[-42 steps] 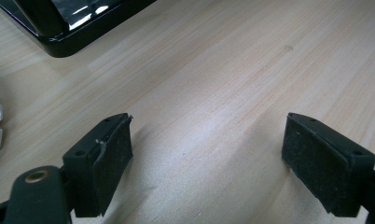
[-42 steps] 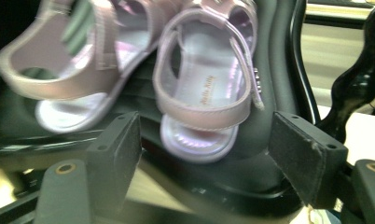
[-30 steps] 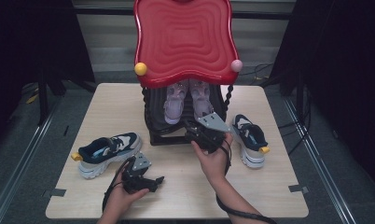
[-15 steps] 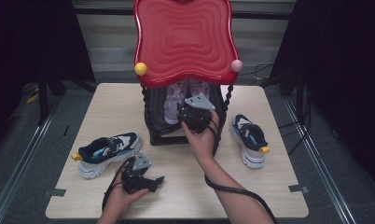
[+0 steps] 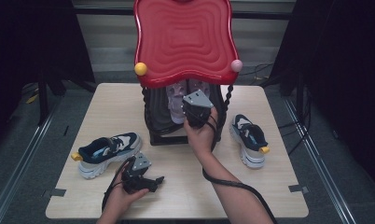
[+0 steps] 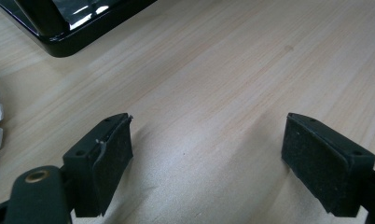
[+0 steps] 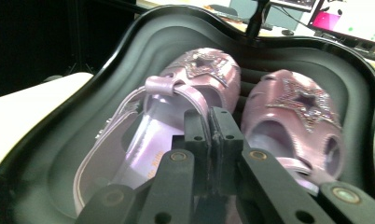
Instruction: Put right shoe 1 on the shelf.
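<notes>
A pale wooden desk (image 5: 279, 186) stands on grey floor (image 5: 17, 177), with black curtains (image 5: 31, 42) at both sides.

case (image 5: 154, 122) at table (image 5: 279, 196) rear centre, lid (image 5: 183, 39) upright behind it | two sandals (image 7: 176, 116) side by side in case | one sneaker (image 5: 108, 150) on table left of case | other sneaker (image 5: 249, 140) right of case | right gripper (image 5: 194, 112) at case mouth | left gripper (image 5: 150, 183) near front edge

Legible text, labels, brands, numbers: none. Left pink sandal (image 7: 143, 140), insole: faint gold print, too blurred to read. Monitor (image 7: 351, 16), background of right gripper view: bright screen, content too small to make out.
</notes>
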`<state>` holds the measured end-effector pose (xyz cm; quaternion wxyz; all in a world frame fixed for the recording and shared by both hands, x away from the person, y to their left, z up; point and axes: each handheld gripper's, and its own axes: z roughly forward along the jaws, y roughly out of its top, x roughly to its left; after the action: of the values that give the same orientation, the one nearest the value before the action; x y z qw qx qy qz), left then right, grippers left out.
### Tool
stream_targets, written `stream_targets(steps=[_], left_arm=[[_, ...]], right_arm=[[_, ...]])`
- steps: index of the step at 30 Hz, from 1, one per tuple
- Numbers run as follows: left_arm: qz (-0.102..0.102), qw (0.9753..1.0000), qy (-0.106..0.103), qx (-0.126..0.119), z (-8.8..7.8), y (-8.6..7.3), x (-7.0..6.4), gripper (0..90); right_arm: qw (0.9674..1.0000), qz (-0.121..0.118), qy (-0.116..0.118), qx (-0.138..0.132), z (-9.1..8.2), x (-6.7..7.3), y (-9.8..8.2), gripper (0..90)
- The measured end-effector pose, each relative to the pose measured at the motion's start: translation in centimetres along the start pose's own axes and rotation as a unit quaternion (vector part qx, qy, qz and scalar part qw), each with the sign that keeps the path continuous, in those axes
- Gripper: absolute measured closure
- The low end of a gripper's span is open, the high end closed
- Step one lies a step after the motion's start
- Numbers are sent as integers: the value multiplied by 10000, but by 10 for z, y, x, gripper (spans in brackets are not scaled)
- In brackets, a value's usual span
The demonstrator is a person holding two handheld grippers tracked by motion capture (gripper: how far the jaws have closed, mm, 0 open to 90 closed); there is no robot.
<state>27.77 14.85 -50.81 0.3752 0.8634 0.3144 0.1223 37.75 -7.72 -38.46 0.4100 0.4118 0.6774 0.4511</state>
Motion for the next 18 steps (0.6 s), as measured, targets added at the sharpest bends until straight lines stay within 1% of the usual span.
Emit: stream_targets(steps=[1, 2, 3, 4, 8, 10, 12, 13, 14, 16, 17, 18], left_arm=[[1, 10000, 0, 0, 0, 0, 0, 158], [-1, 10000, 2, -1, 0, 0, 0, 158], [-2, 10000, 2, -2, 0, 0, 0, 158], [-2, 10000, 3, -2, 0, 0, 0, 158], [0, 10000, 2, -1, 0, 0, 0, 158], [-4, 10000, 2, -3, 0, 0, 0, 158], [-1, 10000, 4, -1, 0, 0, 0, 158], [-2, 10000, 1, -4, 0, 0, 0, 158], [-2, 10000, 2, -2, 0, 0, 0, 158], [-4, 10000, 2, -4, 0, 0, 0, 157], [-3, 10000, 2, -2, 0, 0, 0, 158], [-2, 10000, 1, -2, 0, 0, 0, 158]], right_arm=[[10000, 11, 4, -2, 0, -2, -1, 861], [10000, 32, 65, -24, 0, -4, -3, 861], [10000, -3, 78, -29, 0, -5, -3, 860], [10000, -34, 73, -20, 0, -6, -3, 860], [10000, -6, 58, -21, -1, -8, -4, 855], [10000, -50, 44, -47, -1, -8, -5, 843], [10000, 22, 64, -57, -2, -8, -6, 816], [10000, 13, 67, -65, -2, -9, -6, 809], [10000, 6, 75, -55, -2, -9, -6, 778], [9999, 24, 109, -20, -1, -7, -7, 658], [9999, -8, 123, -16, -2, -7, -7, 636], [9999, 13, 162, -11, -3, -6, -8, 596]])
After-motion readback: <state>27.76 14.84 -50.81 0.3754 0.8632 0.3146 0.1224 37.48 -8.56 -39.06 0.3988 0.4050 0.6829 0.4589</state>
